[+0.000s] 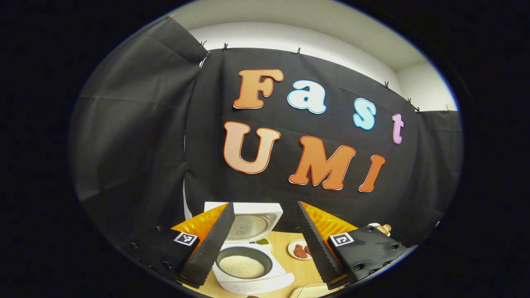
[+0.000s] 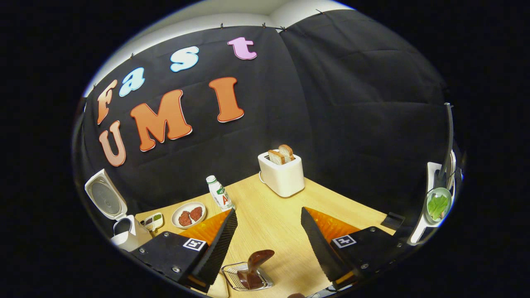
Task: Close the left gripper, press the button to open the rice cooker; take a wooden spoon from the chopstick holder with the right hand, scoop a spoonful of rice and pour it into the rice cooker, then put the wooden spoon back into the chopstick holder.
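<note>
The rice cooker (image 1: 248,258) stood lid-up with rice inside, the wooden spoon (image 2: 256,265) apparently back in its chopstick holder (image 2: 247,276), both grippers spread apart, empty.

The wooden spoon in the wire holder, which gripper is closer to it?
Right. The right gripper hovers open just above the wooden spoon in the chopstick holder. The left gripper is over at the rice cooker.
</note>
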Demonstrator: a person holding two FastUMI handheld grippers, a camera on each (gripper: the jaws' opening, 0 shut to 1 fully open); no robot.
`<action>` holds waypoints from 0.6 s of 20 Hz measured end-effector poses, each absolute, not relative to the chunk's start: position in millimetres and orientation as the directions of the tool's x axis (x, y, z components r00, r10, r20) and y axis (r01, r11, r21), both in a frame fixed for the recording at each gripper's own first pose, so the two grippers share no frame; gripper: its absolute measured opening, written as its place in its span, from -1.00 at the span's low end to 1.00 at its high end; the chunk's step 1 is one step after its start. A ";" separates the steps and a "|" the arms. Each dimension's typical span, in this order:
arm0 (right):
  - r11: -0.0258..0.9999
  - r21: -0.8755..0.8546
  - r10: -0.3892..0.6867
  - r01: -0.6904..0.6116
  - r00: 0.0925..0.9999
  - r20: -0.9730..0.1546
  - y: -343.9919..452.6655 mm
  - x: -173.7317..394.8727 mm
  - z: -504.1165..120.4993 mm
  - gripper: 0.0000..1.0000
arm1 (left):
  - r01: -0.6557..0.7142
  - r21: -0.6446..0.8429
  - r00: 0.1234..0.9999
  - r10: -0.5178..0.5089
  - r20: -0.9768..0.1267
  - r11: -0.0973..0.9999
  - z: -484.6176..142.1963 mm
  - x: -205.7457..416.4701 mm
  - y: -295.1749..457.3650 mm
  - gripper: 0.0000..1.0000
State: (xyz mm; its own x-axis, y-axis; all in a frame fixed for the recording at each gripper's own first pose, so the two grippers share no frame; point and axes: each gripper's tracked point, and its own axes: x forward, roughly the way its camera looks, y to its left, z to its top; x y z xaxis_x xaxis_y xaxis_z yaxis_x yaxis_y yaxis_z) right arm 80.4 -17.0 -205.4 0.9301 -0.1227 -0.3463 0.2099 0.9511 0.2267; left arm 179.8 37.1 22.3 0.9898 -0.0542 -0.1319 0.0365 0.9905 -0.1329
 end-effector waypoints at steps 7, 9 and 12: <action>0.958 0.220 -0.111 0.182 0.947 -0.301 -9.8 90.5 -178.6 0.90 | 0.020 -0.098 0.969 -0.044 -0.245 0.995 18.8 267.8 44.0 1.00; 0.959 0.222 -0.105 0.174 0.950 -0.294 -5.4 92.3 -176.4 0.90 | 0.035 -0.114 0.957 -0.067 -0.283 0.993 9.3 292.1 36.3 0.99; 0.961 0.220 -0.093 0.166 0.947 -0.307 0.3 90.8 -183.3 0.90 | 0.011 -0.029 0.940 -0.021 -0.341 1.000 -12.9 324.9 43.0 0.99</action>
